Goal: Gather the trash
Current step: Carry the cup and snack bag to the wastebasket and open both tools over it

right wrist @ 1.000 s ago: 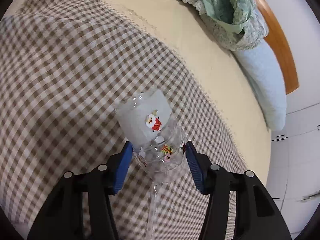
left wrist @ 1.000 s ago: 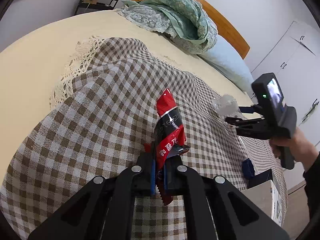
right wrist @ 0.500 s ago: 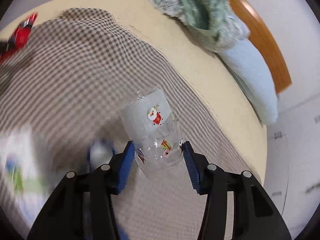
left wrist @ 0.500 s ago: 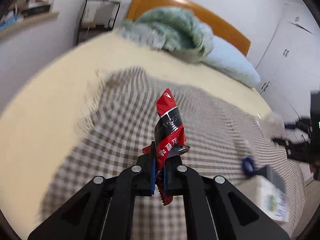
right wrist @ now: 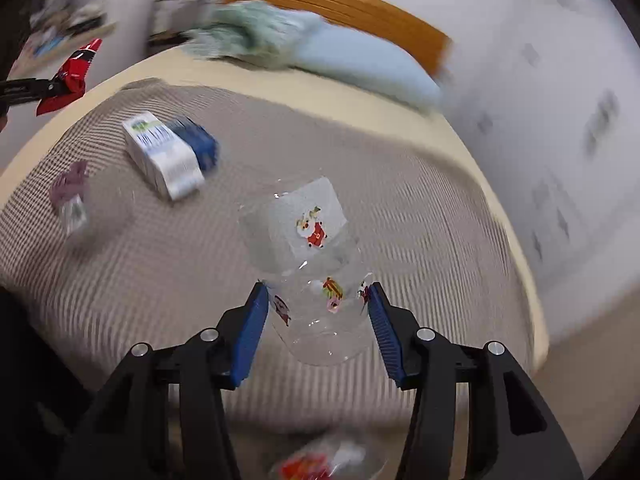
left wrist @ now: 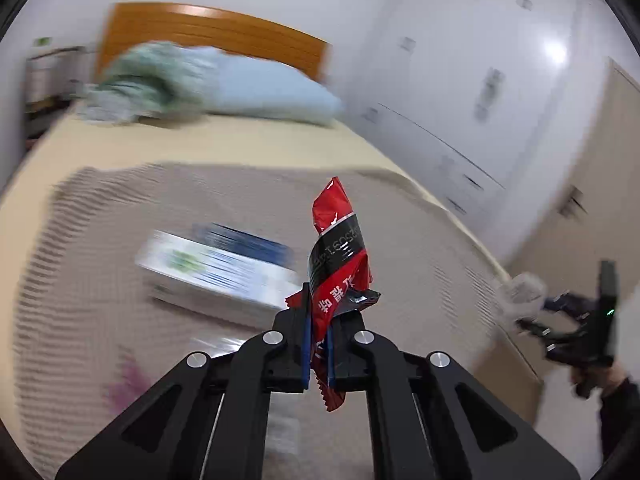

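Observation:
My left gripper is shut on a red and black snack wrapper and holds it upright above the checked blanket. The wrapper also shows in the right wrist view, far left. My right gripper is shut on a clear plastic cup with Santa stickers, held above the blanket. That gripper and cup show in the left wrist view, blurred, off the bed's right edge.
A white and blue box lies on the blanket, also in the left wrist view. A purple scrap lies left of it. Red and white litter shows below. Pillow, green quilt, headboard, white wardrobe behind.
Both grippers have pulled back from the bed and swung right, still holding the wrapper and the cup. The box and other litter have come into view. The frames are motion-blurred.

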Motion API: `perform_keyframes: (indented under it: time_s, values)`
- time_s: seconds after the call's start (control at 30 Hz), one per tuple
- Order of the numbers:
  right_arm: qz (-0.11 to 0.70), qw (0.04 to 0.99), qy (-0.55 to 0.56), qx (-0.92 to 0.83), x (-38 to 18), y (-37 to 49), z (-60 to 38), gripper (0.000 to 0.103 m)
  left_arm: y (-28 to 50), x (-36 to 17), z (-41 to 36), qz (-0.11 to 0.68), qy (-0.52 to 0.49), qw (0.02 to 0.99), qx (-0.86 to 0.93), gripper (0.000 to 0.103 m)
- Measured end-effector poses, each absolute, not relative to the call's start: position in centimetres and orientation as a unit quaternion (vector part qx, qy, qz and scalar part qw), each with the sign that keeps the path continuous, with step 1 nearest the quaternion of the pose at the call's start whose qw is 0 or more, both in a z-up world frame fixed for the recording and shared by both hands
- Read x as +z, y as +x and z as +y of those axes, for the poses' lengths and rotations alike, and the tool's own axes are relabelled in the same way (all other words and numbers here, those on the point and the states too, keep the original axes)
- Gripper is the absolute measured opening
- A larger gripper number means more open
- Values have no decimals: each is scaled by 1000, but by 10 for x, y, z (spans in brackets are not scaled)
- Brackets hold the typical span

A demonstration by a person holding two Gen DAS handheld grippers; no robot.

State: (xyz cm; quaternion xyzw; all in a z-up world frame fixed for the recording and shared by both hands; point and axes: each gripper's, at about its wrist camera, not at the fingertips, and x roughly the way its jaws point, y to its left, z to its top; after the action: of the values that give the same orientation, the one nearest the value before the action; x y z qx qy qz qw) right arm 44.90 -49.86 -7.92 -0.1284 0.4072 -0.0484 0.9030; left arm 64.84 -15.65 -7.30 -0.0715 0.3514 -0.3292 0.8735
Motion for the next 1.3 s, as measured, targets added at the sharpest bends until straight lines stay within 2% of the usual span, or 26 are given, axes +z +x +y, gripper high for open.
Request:
perform_keyframes:
  time_s: [0.13,0.23,0.37,0.53,0.7,0.87,1.07,1.23,1.27,1.3]
  values:
    - [438,893,-13,-103,-129,345,-554,52,574,-92,-262,399,-38,821,-407,3]
    - [484,856,100,-152,-217,277,-593,53,521,-121,-329,433,2,789,-436,3]
    - [531,785,232,-220,-333,235,-643,54,472,-166,-394,481,48,756,-442,3]
    - [562,713,321,-269,-447,255,-703,56,440,-213,-441,531,96,721,-434,3]
    - [577,695,313,-293,-503,310,-761,62,436,-254,-485,576,123,691,-419,3]
    - [557,709,302,-308,-511,296,-794,73,432,-292,-542,610,138,654,-426,3]
    - [497,738,312,-332,-469,229,-773,73,419,-391,-620,724,182,548,-377,3]
    - [462,716,377,-363,-450,153,-743,73,394,-464,-692,753,224,477,-395,7]
    - [460,710,382,-373,-447,140,-737,73,389,-484,-699,763,219,474,-381,14]
    - [457,705,385,-381,-445,129,-732,73,392,-497,-700,769,222,471,-370,42]
